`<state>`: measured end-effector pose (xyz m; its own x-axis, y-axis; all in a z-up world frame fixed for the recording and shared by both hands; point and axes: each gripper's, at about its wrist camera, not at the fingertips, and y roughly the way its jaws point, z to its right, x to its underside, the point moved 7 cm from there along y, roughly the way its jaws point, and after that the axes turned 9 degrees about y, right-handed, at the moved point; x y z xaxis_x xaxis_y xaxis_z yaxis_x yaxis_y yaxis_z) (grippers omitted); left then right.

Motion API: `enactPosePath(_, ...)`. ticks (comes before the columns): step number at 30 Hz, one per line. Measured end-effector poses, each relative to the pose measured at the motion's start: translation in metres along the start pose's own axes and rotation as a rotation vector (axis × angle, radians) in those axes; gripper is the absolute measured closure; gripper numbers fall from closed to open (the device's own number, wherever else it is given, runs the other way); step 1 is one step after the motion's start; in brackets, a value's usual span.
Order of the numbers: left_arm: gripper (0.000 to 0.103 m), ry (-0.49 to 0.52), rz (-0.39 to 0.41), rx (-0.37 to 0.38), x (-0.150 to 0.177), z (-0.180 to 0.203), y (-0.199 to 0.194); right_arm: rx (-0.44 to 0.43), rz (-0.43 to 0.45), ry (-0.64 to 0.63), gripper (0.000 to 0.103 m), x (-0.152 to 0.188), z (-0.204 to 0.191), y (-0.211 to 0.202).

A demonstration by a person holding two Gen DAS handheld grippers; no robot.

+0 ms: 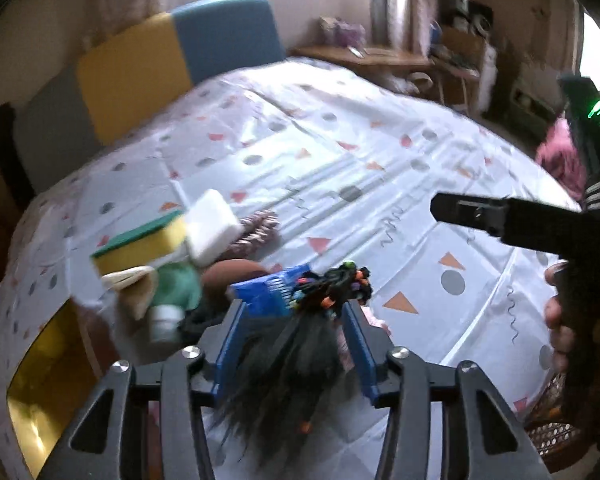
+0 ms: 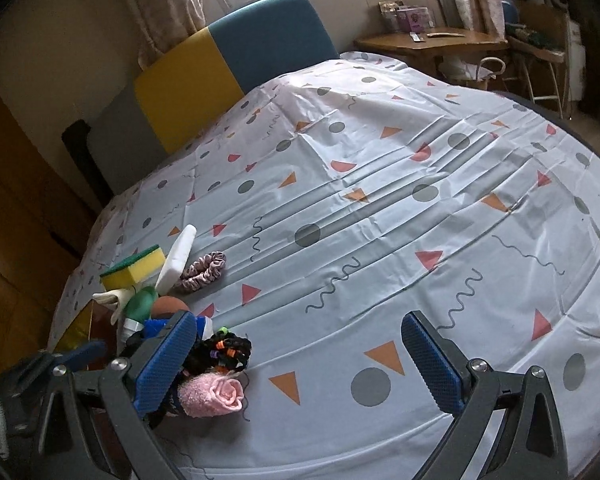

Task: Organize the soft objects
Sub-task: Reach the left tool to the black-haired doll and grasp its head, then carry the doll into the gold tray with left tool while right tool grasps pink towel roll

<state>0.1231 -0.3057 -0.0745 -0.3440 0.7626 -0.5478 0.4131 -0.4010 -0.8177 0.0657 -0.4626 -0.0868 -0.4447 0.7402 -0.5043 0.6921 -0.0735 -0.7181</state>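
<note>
My left gripper [image 1: 300, 292] is shut on a black hair bundle with coloured bands [image 1: 332, 284], held over the table's left end; it also shows in the right wrist view [image 2: 224, 350]. Beside it lie a rolled pink cloth [image 2: 216, 394], a yellow-green sponge [image 2: 134, 268], a white sponge [image 2: 178, 258], a pink scrunchie [image 2: 202, 270], a green object [image 2: 140, 302] and a brown ball [image 2: 168, 306]. My right gripper [image 2: 300, 344] is open and empty above the patterned tablecloth [image 2: 380, 200]. Its body shows in the left wrist view [image 1: 500, 216].
A gold-lined bag or box [image 1: 40, 380] sits at the table's left edge under the pile. A yellow and blue chair [image 2: 240, 60] stands behind the table. A wooden side table [image 2: 432, 44] is at the back right. Something pink and fluffy [image 1: 560, 156] lies at the right.
</note>
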Motion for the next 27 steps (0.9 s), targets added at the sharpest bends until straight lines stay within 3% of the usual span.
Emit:
enactPosePath(6, 0.059, 0.080, -0.115, 0.021, 0.001, 0.010, 0.044, -0.003, -0.005, 0.007, 0.000, -0.001, 0.001, 0.001)
enactPosePath(9, 0.080, 0.089, -0.138, 0.064, 0.006, 0.013, 0.057, 0.002, 0.001, -0.001, 0.000, -0.002, 0.002, 0.002)
enactPosePath(12, 0.091, 0.043, -0.095, 0.071, 0.005, 0.012, 0.050, 0.004, 0.005, 0.004, 0.000, -0.002, 0.004, 0.003)
enactPosePath(14, 0.093, -0.004, -0.056, 0.089, 0.007, 0.009, 0.041, 0.014, 0.009, 0.011, 0.000, -0.003, 0.007, 0.003)
enactPosePath(20, 0.094, -0.213, 0.065, 0.147, 0.020, -0.019, -0.003, 0.011, -0.024, 0.021, 0.000, 0.000, 0.008, 0.007)
enactPosePath(27, 0.094, -0.313, 0.142, 0.158, 0.043, -0.033, -0.044, -0.098, -0.166, -0.110, 0.000, 0.028, -0.025, 0.022)
